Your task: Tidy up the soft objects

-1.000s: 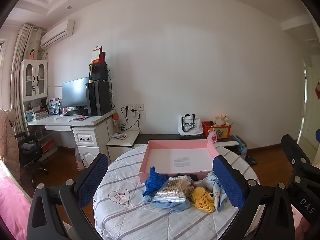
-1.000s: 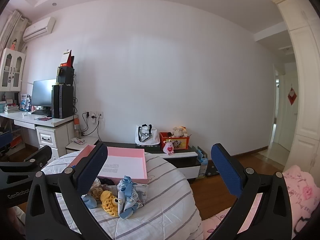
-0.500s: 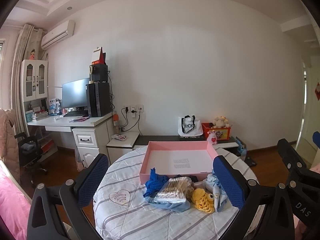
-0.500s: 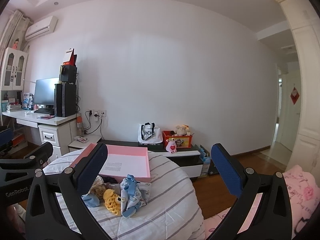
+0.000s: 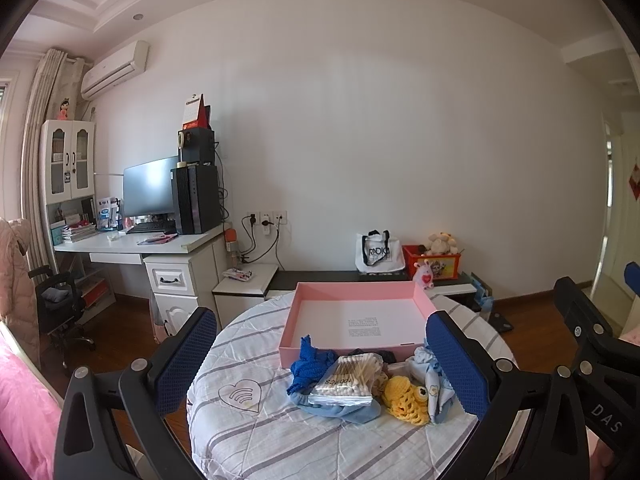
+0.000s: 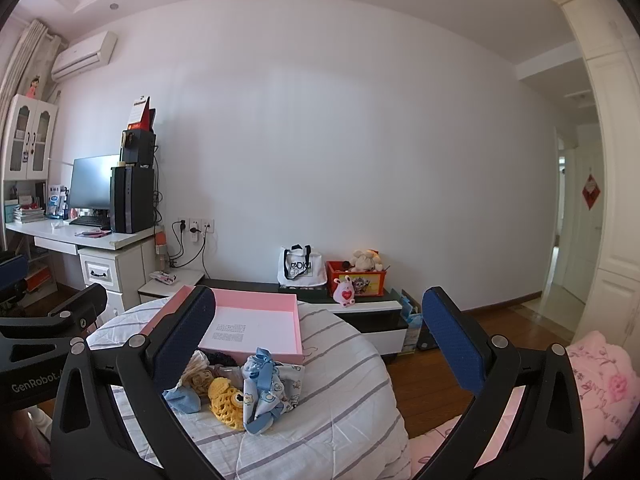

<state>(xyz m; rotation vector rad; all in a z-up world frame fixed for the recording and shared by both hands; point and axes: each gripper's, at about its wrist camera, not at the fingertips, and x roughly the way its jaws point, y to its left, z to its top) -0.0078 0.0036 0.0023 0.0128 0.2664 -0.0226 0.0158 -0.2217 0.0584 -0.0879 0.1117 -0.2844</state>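
Both wrist views, approach phase. Over the last second the cameras have crept slightly forward and downward, so the round counter (image 5: 256,432) with its striped quilted cover sits a little larger in frame; nothing on it has been moved. The left tool (image 5: 320,364) hangs with its blue pads spread wide and nothing between them, and the right tool (image 6: 320,344) is likewise wide apart and empty. The soft objects lie heaped against the near wall of the pink box (image 5: 356,320), at about 6 o'clock from it: a blue knitted piece (image 5: 308,364) at the heap's 9 o'clock, a clear bag of cotton swabs (image 5: 348,378) on top of a pale blue cloth (image 5: 340,410), a yellow crocheted toy (image 5: 404,398) and a printed baby garment with blue ribbon (image 6: 266,388) at 3 o'clock (a dark item behind the swabs is too hidden to name). The box interior holds only a printed sheet. Sorting has therefore not begun; the small advance suggests a first reach toward the heap.
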